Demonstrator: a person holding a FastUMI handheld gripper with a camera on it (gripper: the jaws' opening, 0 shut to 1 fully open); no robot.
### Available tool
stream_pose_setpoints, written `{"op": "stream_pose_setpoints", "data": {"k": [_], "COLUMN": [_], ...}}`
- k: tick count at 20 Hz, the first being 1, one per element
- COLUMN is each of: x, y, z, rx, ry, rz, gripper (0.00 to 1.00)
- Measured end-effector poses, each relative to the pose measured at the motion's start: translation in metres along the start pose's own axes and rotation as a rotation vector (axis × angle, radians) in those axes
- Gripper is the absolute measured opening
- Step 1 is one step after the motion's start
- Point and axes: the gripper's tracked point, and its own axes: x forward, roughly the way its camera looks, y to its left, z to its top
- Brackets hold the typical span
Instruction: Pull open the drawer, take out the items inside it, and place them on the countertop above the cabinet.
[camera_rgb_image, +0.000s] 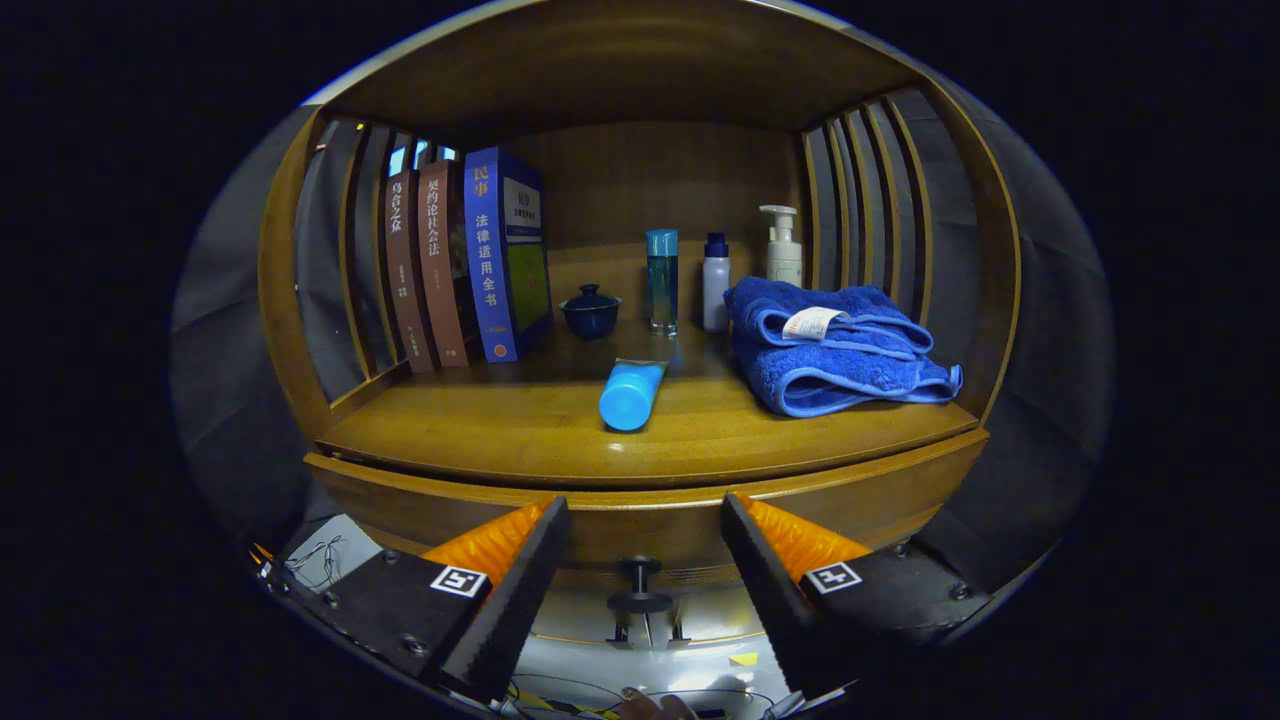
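Gripper view: tongs (645, 590) spread around drawer knob (640, 585) below wooden countertop (520, 430)

Tube (632, 393) lies on countertop (500, 425), left of towel (835, 350).

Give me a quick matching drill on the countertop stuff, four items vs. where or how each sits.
1 books
2 tube
3 towel
4 drawer knob

A folded, by the slatted right wall
B between the open fingers of the gripper, untouched
C lying flat, cap toward the fingers
D upright, by the slatted left wall

Pairs: 1-D, 2-C, 3-A, 4-B
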Motion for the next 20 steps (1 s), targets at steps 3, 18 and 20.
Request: {"op": "stream_pose_setpoints", "data": {"k": [3,18,20], "x": [0.001,-0.011,-0.020], "y": [0.002,-0.001,-0.001], "z": [0.000,0.010,0.025], "rx": [0.008,0.012,0.007], "ry": [-0.007,-0.010,-0.029], "rz": [-0.009,0.022,0.028], "gripper": [0.99,0.99,0.99]}}
